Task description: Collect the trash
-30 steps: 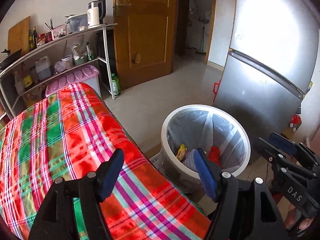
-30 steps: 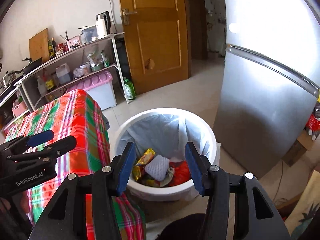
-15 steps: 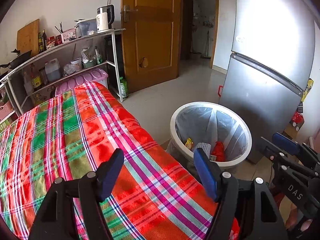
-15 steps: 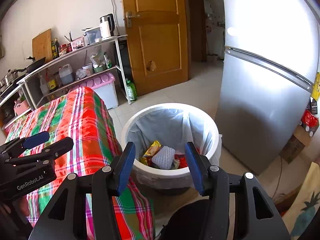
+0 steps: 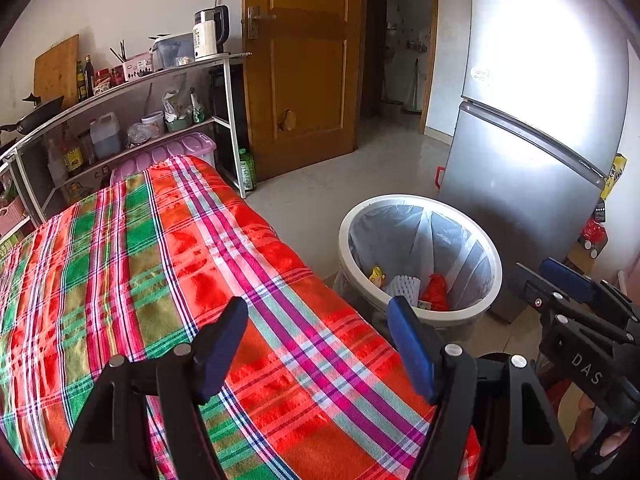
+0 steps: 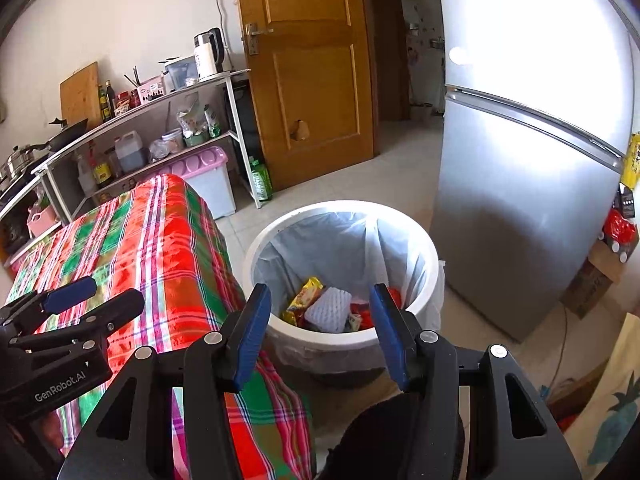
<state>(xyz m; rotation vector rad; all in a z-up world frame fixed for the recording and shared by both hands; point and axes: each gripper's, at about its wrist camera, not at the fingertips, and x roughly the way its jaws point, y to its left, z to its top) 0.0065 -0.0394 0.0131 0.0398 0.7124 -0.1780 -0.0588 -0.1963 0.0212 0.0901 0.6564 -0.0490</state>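
Observation:
A white trash bin lined with a pale bag stands on the floor beside the table's corner. Inside lie a white foam net, a yellow wrapper and red wrapping. My left gripper hovers open over the plaid tablecloth, nothing between its blue pads. My right gripper is open and empty in front of the bin's near rim. No loose trash shows on the cloth.
A silver fridge rises just behind the bin. A wooden door, a metal shelf rack with bottles and a kettle, a pink-lidded storage box and a green bottle stand beyond the table.
Both grippers have drawn back from the bin, which now looks farther off. More of the plaid cloth fills the left wrist view. Both stayed open and empty.

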